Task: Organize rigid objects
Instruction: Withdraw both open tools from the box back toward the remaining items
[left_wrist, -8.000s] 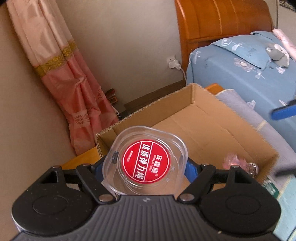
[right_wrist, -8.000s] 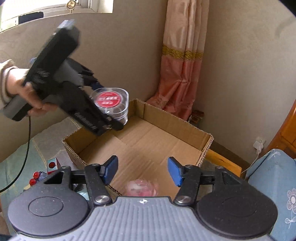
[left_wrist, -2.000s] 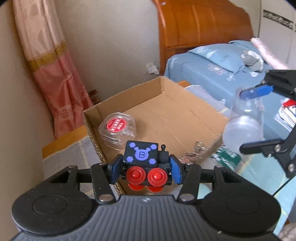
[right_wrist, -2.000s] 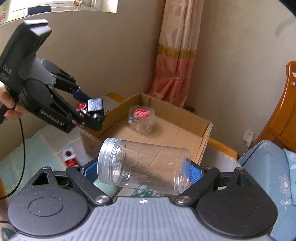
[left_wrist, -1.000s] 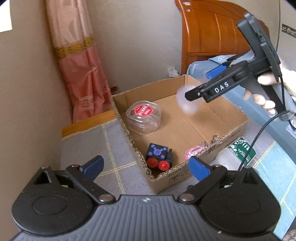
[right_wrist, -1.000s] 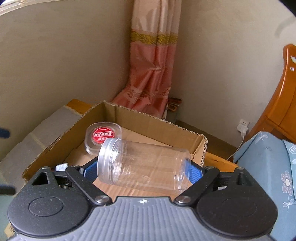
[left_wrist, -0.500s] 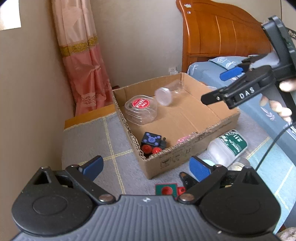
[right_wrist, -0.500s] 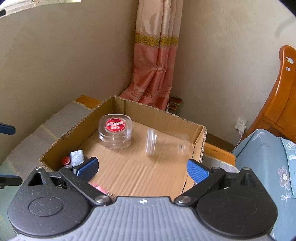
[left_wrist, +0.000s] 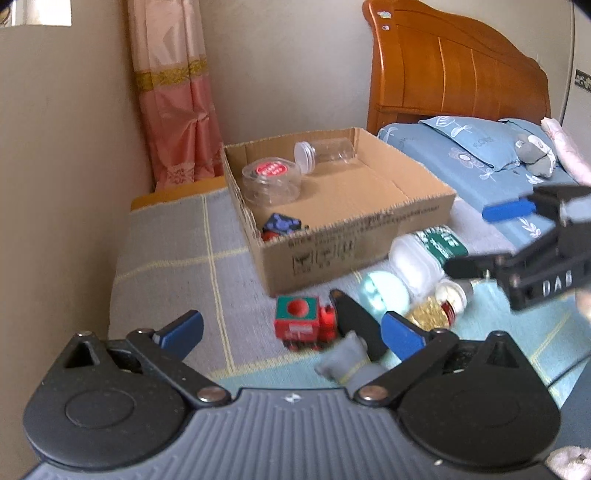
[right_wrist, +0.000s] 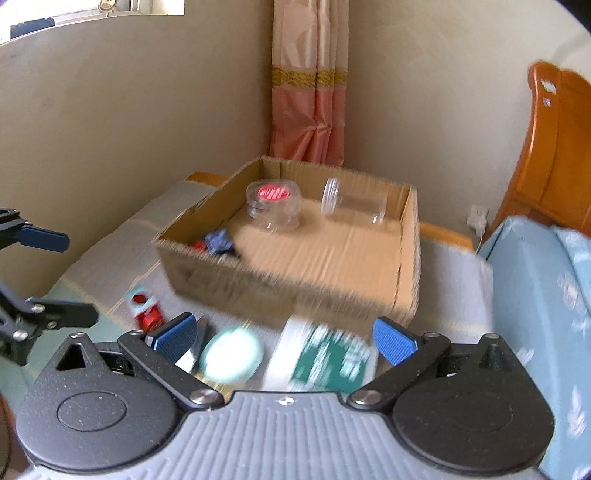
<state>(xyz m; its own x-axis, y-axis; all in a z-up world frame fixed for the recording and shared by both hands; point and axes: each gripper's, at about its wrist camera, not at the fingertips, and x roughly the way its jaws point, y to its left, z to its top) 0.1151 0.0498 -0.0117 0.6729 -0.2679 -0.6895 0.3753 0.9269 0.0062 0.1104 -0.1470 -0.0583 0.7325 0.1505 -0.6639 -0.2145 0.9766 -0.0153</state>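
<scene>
- The letters "DAS" are showing in white on the black side of the right gripper (left_wrist: 476, 240) in the left wrist view; the print on the cardboard box (left_wrist: 354, 251) front and the red label of the round clear case (left_wrist: 271, 181) are too blurred to read.
- A white bottle with a green label (left_wrist: 424, 251) is lying on the cloth just in front of the box; its lettering is not legible in either view.
- The box is sitting at the far end of the cloth, holding the round clear case at its far left, an empty clear jar (left_wrist: 325, 151) lying on its side along the far wall, and a black-and-blue toy with red wheels (left_wrist: 282, 226) in the near left corner.
- The left gripper (left_wrist: 291, 332) is opening its jaws, now nearly full width, with nothing gripped; a red-and-green toy train (left_wrist: 304, 325) is lying on the cloth beyond them.
- The right gripper is standing with its jaws fully spread and empty.
- Only the left wrist view is showing the gold foil object (left_wrist: 430, 317), a small jar with a red band (left_wrist: 454, 295) and the bed pillow (left_wrist: 469, 144); only the right wrist view is showing the wall socket (right_wrist: 478, 214).
</scene>
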